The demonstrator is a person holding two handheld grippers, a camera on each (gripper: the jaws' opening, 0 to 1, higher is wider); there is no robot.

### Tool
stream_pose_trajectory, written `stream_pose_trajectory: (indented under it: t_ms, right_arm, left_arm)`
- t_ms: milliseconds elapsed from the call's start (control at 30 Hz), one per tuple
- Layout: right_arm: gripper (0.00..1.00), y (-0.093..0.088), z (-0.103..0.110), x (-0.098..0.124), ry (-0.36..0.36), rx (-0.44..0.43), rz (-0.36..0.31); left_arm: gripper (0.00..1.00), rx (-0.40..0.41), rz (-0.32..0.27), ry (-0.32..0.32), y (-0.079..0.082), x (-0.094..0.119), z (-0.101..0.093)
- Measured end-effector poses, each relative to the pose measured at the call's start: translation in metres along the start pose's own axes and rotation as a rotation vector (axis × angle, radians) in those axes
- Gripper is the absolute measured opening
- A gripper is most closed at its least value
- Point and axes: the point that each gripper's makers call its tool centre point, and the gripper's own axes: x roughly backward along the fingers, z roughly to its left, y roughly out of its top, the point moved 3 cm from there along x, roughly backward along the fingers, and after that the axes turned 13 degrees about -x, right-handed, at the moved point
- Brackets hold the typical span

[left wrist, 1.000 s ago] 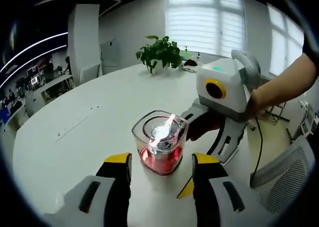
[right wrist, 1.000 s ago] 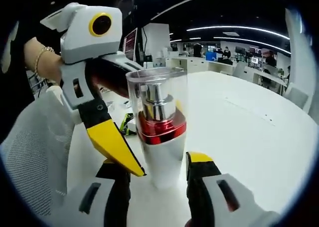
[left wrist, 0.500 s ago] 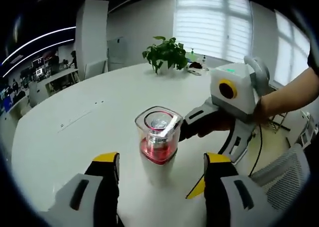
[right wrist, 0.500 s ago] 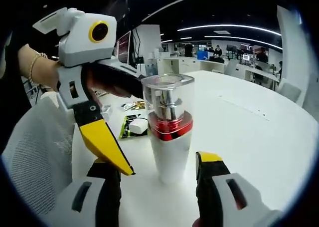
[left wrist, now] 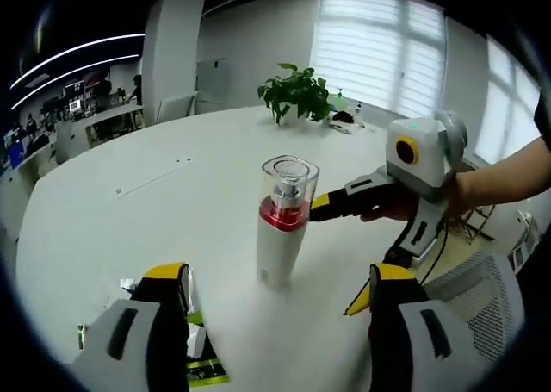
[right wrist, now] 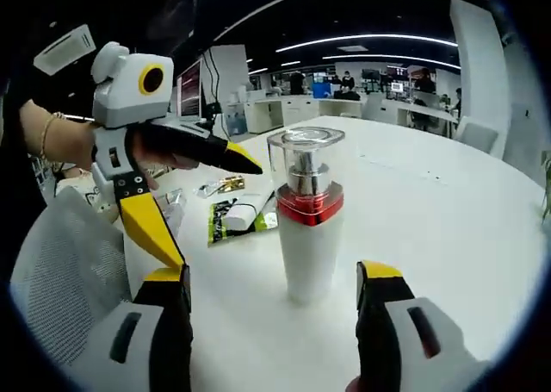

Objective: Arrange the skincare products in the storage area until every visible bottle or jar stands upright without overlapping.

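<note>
Right gripper view: the white pump bottle with red metallic collar and clear plastic cap point(right wrist: 307, 218) stands upright on the white counter point(right wrist: 448, 211), free between the spread jaws of the right claw point(right wrist: 274, 299), nothing gripped. Left claw point(left wrist: 274, 299) is also open and empty, its yellow tips beside the bottle without touching, with flat green-and-white sachets point(right wrist: 238, 217) lying just behind on the counter. Bottle looks tall and top-heavy, so I'd pull both claws straight back with jaws wide, avoid clipping the cap, then check for other products to right.
</note>
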Motion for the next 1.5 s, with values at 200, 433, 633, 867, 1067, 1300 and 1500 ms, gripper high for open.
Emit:
stream_pose_trajectory:
  t_ms: [200, 433, 633, 867, 1067, 1300, 1500]
  right_arm:
    - [0.83, -0.003, 0.014, 0.004, -0.027, -0.023, -0.010]
    - [0.87, -0.006, 0.029, 0.007, -0.048, -0.050, -0.014]
    - [0.90, -0.006, 0.044, 0.008, -0.044, -0.071, -0.025]
    - [0.92, -0.006, 0.066, 0.008, -0.025, -0.034, -0.021]
    - [0.96, -0.008, 0.073, 0.010, -0.028, -0.059, -0.022]
    - [0.99, -0.014, 0.076, 0.014, -0.042, -0.099, 0.008]
    - [1.00, -0.018, 0.074, 0.015, -0.059, -0.119, 0.027]
  left_arm:
    - [0.89, 0.040, -0.011, 0.022, -0.013, 0.029, 0.005]
    - [0.96, 0.091, -0.011, 0.059, -0.032, 0.058, 0.007]
    - [0.99, 0.132, -0.007, 0.088, -0.051, 0.083, 0.008]
    - [0.99, 0.184, -0.010, 0.142, -0.068, 0.113, 0.011]
    - [0.99, 0.195, -0.006, 0.168, -0.083, 0.137, 0.006]
    - [0.99, 0.225, -0.004, 0.220, -0.100, 0.164, 0.012]
    - [0.99, 0.266, -0.011, 0.256, -0.110, 0.175, 0.019]
